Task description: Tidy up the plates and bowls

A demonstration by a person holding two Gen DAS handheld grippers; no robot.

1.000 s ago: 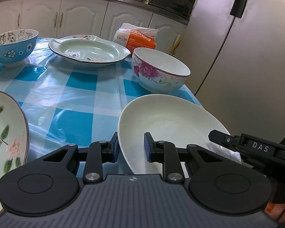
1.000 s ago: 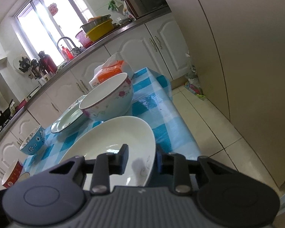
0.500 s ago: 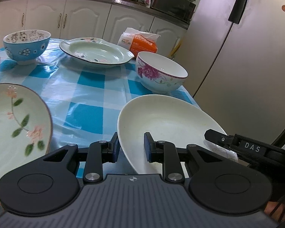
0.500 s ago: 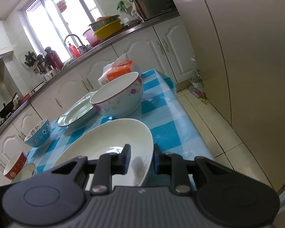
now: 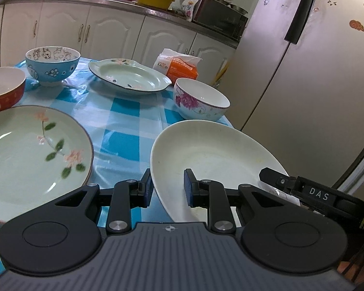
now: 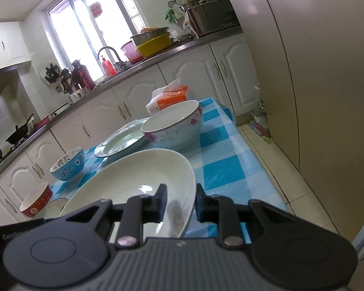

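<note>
A plain white plate (image 5: 218, 152) hangs tilted above the right end of the blue checked table (image 5: 128, 121). My left gripper (image 5: 168, 188) is shut on its near left rim, one pad inside the plate and one outside. My right gripper (image 6: 180, 202) is shut on the opposite rim of the white plate (image 6: 133, 177); one of its fingers (image 5: 274, 179) shows at the plate's right edge in the left wrist view. On the table lie a green plate with pink flowers (image 5: 24, 152), a green oval plate (image 5: 128, 77), a rose-patterned bowl (image 5: 201, 99), a blue bowl (image 5: 52, 65) and a red bowl (image 5: 2, 89).
A tissue pack (image 5: 179, 66) stands behind the rose bowl. A tall fridge (image 5: 303, 72) rises close on the right, beyond the table's right edge (image 6: 242, 150). White kitchen cabinets (image 5: 109, 29) run along the back, with a cluttered counter above them.
Both grippers have drawn back and risen with the white plate between them. In the left wrist view the flowered green plate and the red bowl have come into sight at the left.
</note>
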